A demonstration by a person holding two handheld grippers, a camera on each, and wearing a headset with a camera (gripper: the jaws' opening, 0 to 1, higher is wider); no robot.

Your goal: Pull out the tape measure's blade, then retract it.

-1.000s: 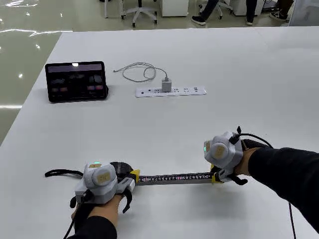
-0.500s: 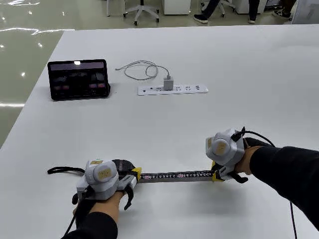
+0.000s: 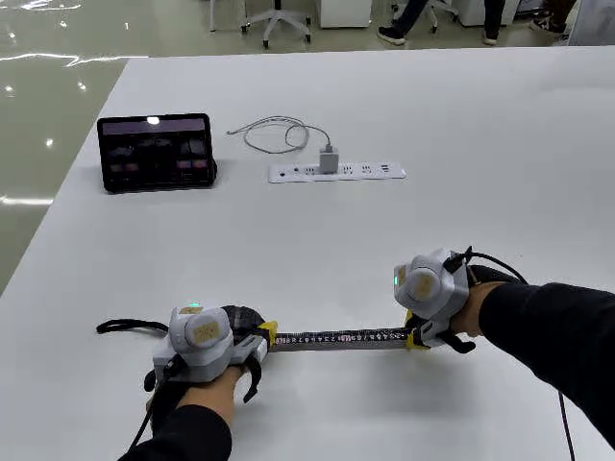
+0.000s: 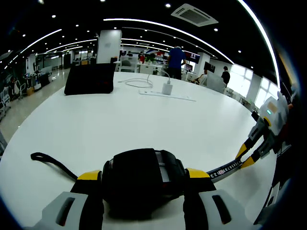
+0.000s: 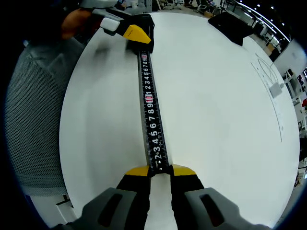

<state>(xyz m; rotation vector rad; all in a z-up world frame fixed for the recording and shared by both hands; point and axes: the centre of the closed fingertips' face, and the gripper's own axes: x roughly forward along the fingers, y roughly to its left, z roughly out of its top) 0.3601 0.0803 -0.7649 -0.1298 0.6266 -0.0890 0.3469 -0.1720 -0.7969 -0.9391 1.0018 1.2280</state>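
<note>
1. The tape measure [image 4: 144, 178], a rounded black case, is seen on the near part of the white bench [image 3: 317, 250]. It is clamped at its sides between the yellow-tipped jaws of the left tool [image 3: 259, 338].
2. Its blade [image 5: 150, 110], black with white figures, is drawn out flat along the bench. It runs to the right tool [image 5: 160, 171], whose jaws are closed narrowly on the blade's end.
3. A black wrist strap [image 3: 125, 327] is trailed from the case to the left across the bench.
4. The blade's tip is hidden between the right tool's jaws, and the lower part of the case is covered by the left tool's jaws.
5. In the right gripper view the figures 2 to 9 can be read on the blade, followed by a 10 marked in red. The figures nearest the case are too small to be made out.
6. Farther back on the bench a tablet [image 3: 156, 152] is propped up, its dark screen too dim to be read. Beside it lies a white power strip [image 3: 336, 172] with a charger [image 3: 329, 158] plugged in and a looped cable [image 3: 274, 134].
</note>
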